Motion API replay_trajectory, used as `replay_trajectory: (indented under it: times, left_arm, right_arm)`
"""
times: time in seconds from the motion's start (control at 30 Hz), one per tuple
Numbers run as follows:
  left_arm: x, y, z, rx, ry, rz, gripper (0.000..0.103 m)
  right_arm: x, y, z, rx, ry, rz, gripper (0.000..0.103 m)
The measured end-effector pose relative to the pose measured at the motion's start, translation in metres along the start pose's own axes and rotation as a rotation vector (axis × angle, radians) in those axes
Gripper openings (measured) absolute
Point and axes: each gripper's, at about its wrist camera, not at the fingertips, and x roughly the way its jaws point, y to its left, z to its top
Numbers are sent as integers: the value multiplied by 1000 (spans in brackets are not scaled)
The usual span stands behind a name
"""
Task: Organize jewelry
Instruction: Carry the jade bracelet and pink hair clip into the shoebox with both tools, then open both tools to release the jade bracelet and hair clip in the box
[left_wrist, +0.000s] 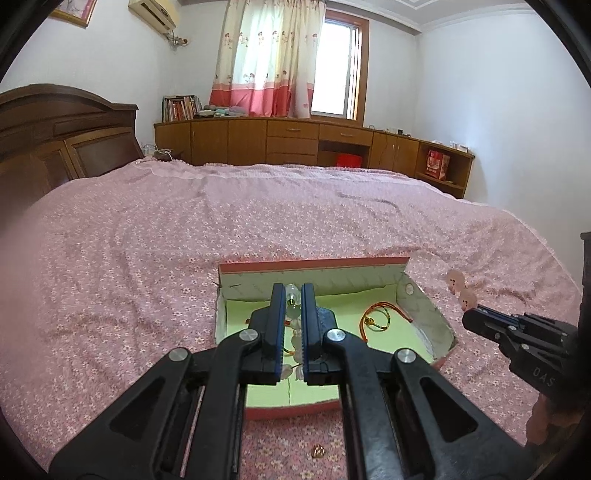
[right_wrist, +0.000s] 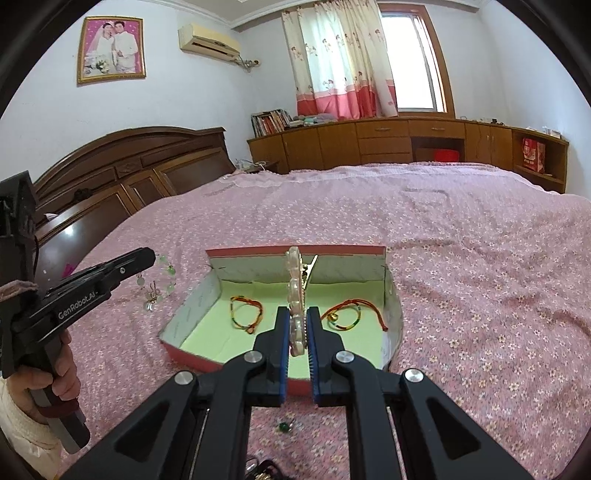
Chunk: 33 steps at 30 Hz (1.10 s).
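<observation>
over the box's (right_wrist: 373, 251) near edge, my right gripper (right_wrist: 297, 325) clamps the hair clip (right_wrist: 294, 280); my left gripper (left_wrist: 293, 306) pinches a dangling beaded bracelet (right_wrist: 159, 284), which could snag the rim.

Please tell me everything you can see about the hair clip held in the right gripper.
The hair clip is a long gold metal alligator clip topped with a row of pale pink, glossy, rounded pieces. The right gripper is shut on its near end, so it stands on edge and points forward over the box. Its metal beak at the far end is slightly open. Only the fingers touch it.
</observation>
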Motion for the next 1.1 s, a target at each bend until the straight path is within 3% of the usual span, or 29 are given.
replay_trajectory:
  times: [0.73, 1.1]
  left_arm:
    - [95, 18, -36, -24, 236, 56, 0]
    - [108, 18, -42, -12, 283, 84, 0]
  right_arm:
    - [96, -36, -4, -3, 275, -96, 10]
    - [115, -46, -9, 5, 323, -123, 10]
